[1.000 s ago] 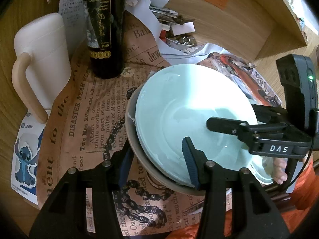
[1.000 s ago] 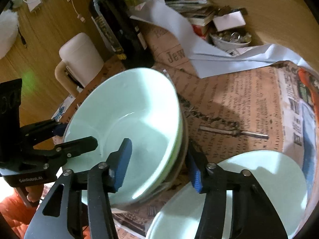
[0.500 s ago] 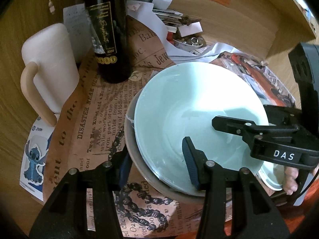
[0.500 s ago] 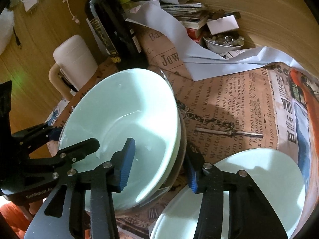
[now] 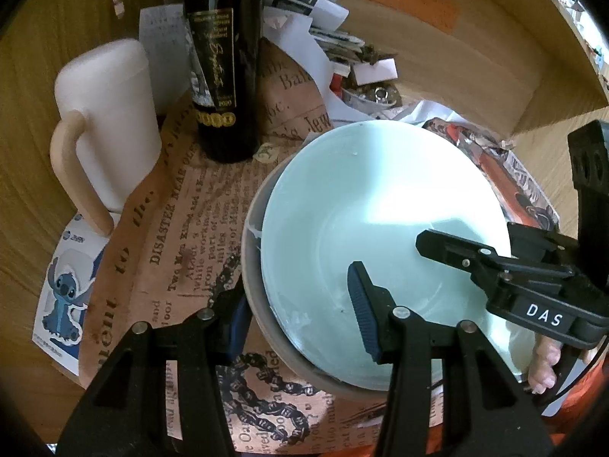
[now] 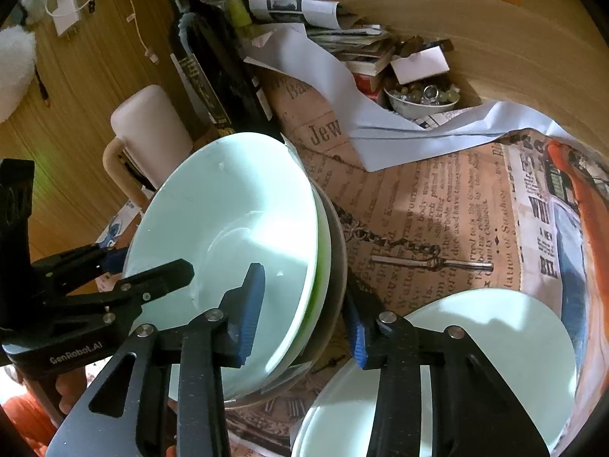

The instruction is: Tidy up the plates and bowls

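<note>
Both grippers point steeply down, facing each other — the left gripper [image 5: 300, 304] with its jaws part-open and steady, the right gripper [image 6: 304, 312] with jaws that have just been closing. Fingers [image 5: 544, 361] of the person's hand wrap the right gripper's handle.

plate [image 6: 495, 342]: near edge cut off by frame | wine bottle [image 5: 224, 76]: top cut off

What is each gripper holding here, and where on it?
Both straddle the bowl stack rim: left gripper on its left edge, right gripper, jaws just closing, on its right edge. Firm pad contact cannot be told.
</note>
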### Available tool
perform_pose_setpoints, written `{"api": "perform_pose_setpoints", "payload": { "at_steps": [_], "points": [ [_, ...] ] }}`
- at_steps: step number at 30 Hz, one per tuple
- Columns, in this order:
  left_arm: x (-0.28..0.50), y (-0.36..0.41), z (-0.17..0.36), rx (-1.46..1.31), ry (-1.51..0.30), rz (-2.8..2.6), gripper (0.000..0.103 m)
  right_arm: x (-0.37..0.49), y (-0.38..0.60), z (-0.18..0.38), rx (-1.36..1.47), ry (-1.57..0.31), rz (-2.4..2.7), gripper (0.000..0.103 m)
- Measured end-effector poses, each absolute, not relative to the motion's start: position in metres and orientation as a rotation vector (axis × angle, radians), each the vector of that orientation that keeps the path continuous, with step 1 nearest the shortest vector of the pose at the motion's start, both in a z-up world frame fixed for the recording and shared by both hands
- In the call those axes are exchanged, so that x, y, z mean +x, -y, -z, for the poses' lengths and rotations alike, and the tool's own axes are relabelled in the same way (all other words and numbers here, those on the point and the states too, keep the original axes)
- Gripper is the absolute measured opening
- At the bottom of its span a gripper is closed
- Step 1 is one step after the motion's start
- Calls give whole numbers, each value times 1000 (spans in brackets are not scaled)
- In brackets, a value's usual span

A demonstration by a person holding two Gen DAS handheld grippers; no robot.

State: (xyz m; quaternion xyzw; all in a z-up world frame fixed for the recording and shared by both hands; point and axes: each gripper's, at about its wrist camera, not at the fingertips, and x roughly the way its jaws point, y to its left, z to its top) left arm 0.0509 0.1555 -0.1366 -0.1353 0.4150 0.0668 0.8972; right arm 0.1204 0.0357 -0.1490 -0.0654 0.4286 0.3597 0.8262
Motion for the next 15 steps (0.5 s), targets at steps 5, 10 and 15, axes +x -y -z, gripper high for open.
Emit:
{"api": "perform_pose_setpoints", "payload": {
  "at_steps": [5, 10, 15],
  "points": [
    [52, -151, 127, -272, -827, -144, 48, 118, -31, 141, -115, -885, -760, 33],
    [52, -145, 119, -269, -805, -129, 48, 116, -23, 130, -111, -842, -752, 32],
    [54, -136, 112, -264, -789, -105, 48, 112, -12, 120, -109, -805, -732, 32]
  ]
}}
